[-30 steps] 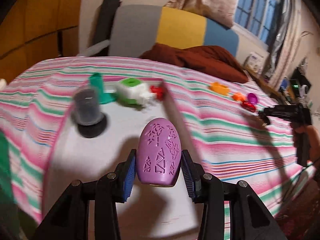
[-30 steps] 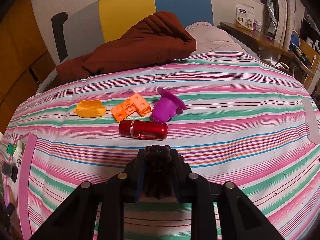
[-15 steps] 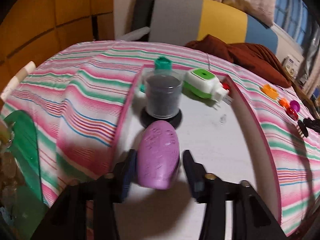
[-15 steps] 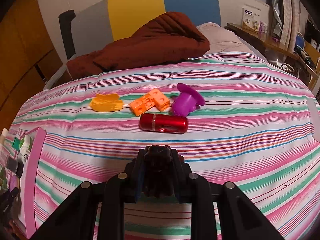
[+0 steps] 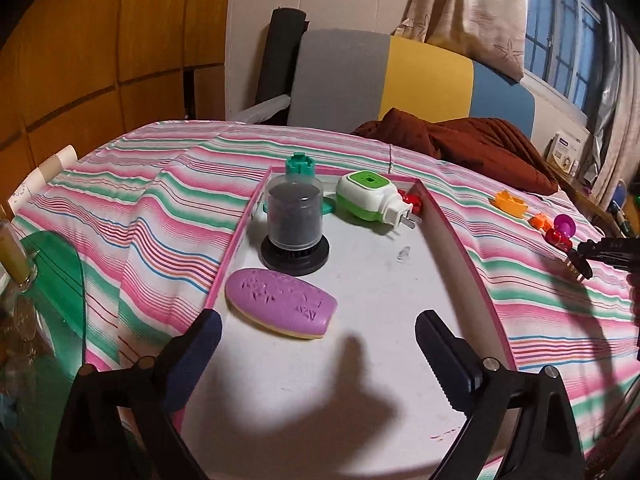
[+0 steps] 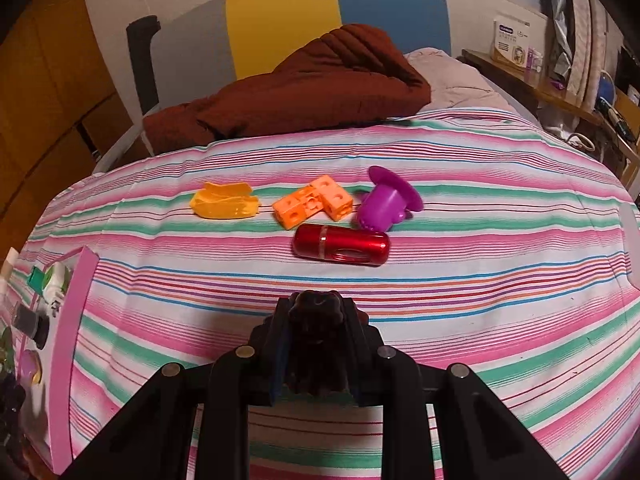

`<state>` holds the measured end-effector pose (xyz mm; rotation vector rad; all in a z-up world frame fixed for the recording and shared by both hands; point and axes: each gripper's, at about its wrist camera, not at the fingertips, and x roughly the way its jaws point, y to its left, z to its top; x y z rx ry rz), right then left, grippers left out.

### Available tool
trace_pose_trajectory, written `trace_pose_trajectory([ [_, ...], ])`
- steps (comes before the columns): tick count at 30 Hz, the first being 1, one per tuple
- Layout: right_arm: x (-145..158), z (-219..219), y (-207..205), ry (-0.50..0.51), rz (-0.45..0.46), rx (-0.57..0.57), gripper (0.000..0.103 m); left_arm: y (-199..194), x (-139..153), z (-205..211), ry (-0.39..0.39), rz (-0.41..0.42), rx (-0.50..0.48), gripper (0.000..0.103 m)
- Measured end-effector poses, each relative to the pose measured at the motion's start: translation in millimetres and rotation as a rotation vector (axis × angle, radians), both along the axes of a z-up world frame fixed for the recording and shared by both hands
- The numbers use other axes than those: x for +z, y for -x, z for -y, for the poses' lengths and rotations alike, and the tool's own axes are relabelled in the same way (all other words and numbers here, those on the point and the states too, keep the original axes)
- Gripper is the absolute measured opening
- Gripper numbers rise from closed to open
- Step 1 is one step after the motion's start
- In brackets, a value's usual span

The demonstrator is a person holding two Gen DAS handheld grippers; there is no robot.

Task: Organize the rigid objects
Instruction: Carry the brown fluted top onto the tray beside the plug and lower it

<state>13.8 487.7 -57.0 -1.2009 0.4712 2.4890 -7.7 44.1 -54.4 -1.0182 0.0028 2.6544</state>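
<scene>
Tongs (image 5: 316,340) above pink-rimmed tray (image 5: 472,264), striped bedspread (image 6: 480,280)

My tray (image 5: 460,240) is white with a pink rim, on a bedspread (image 5: 160,216) striped pink, green and white. I see a purple patterned soap (image 5: 280,304), a green-and-white plug-in (image 5: 362,196), a red tube (image 6: 340,244), orange blocks (image 6: 312,202) and a brown blanket (image 6: 304,92).
</scene>
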Motion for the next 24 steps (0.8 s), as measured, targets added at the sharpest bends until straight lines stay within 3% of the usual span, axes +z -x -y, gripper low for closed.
trace_pose_trajectory([
  [11,2,48,4,0.111,-0.053,0.117,0.023,-2,1,7,-0.046,0.020,0.020,0.100],
  [24,23,145,19,0.160,-0.082,0.321,0.023,-19,8,14,-0.023,-0.052,-0.008,0.102],
])
